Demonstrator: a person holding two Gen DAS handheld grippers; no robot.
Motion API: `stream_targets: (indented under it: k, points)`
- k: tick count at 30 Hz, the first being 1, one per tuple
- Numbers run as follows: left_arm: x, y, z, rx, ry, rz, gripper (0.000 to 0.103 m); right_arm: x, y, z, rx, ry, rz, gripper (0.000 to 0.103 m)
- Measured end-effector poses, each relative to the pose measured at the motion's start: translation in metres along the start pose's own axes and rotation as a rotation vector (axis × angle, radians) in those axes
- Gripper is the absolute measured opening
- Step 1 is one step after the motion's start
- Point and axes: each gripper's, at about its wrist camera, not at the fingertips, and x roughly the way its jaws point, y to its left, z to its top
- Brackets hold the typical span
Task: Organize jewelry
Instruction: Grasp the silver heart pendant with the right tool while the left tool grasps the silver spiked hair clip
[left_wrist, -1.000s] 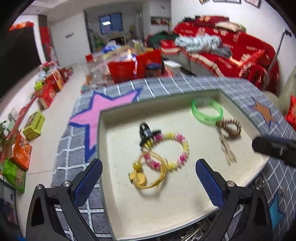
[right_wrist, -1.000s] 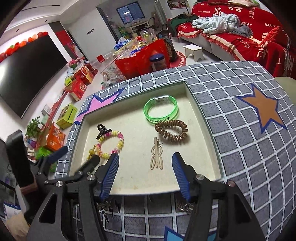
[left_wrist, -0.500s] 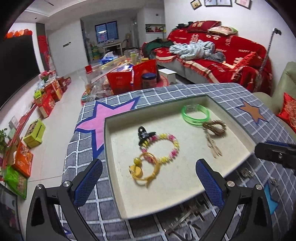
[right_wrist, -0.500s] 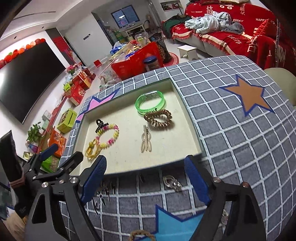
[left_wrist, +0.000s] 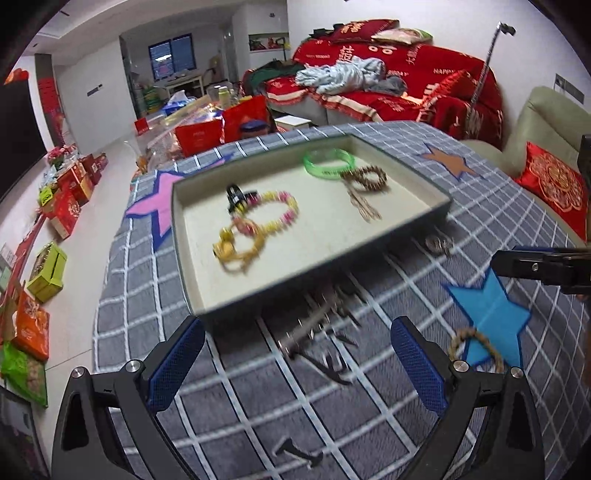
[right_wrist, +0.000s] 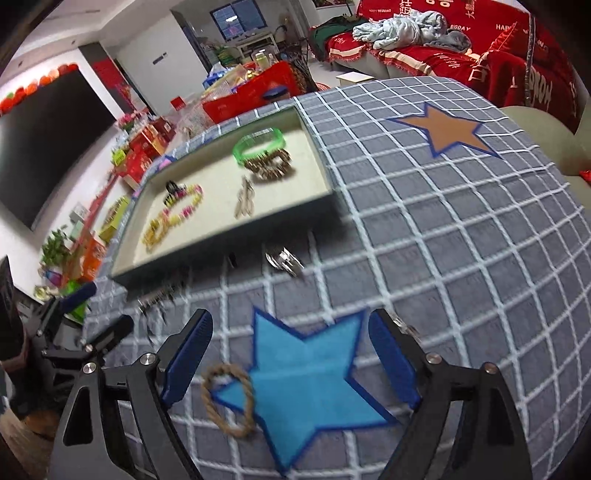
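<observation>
Both grippers have drawn back from over the tray toward its near side, so loose items on the desk now sit in front of them; the right jaws have just been opening, with nothing between them.

Left wrist view: the left gripper (left_wrist: 297, 363) stands released, jaws wide and empty. The tray (left_wrist: 413, 221), a shallow rectangular box with a pale felt-like floor and dark walls, lies at 12 o'clock. Inside it are a translucent green bangle (left_wrist: 328, 161), a brown coiled hair tie (left_wrist: 365, 178), a pink-and-yellow beaded bracelet (left_wrist: 275, 211) and a yellow cord ornament (left_wrist: 236, 246). Just outside the near wall, a blurred cluster of thin dark metal hair clips (left_wrist: 321, 332) lies between the jaws and slightly ahead, its long axis running roughly 7 to 1 o'clock. A small silver piece (left_wrist: 439, 243) rests at 2 o'clock.

Right wrist view: the right gripper (right_wrist: 290, 356) is likewise released and empty above the checked grey desk cloth (right_wrist: 461, 240). A twisted rope ring (right_wrist: 231, 398), tan and fibrous, lies flat at 7 o'clock from the jaw midpoint, just beside the left pad, overlapping the blue star (right_wrist: 310, 373). The silver piece (right_wrist: 284, 258) lies at 12 o'clock, near the tray wall.

Judgement: the right hand is nearer the rope ring; the left is nearer the clips.
</observation>
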Motion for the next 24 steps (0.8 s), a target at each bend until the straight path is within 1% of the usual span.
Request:
stream_targets:
  k: [4,8,11,15,20,22,24]
  points:
    - [0.007,-0.001,-0.007,-0.008,0.031,-0.001,0.103,-0.003,-0.009,-0.009,-0.014,0.007,-0.046,0.089]
    - [0.014,0.000,-0.007,-0.018,0.053,-0.005,0.103,-0.002,-0.017,-0.015,0.000,0.013,-0.054,0.089]
    - [0.017,-0.004,-0.007,-0.008,0.056,-0.005,0.103,0.000,-0.021,-0.017,0.000,0.019,-0.066,0.089]
    - [0.022,-0.005,-0.007,0.000,0.062,-0.002,0.103,0.003,-0.027,-0.017,-0.013,0.019,-0.109,0.089]
    - [0.029,-0.004,-0.006,-0.023,0.079,-0.011,0.103,0.009,-0.035,-0.018,-0.015,0.028,-0.125,0.088]
    - [0.031,-0.004,-0.005,-0.025,0.079,-0.010,0.103,0.011,-0.035,-0.016,-0.037,0.024,-0.142,0.089]
    - [0.034,-0.006,-0.004,-0.021,0.087,-0.014,0.100,0.013,-0.034,-0.015,-0.057,0.024,-0.151,0.089]
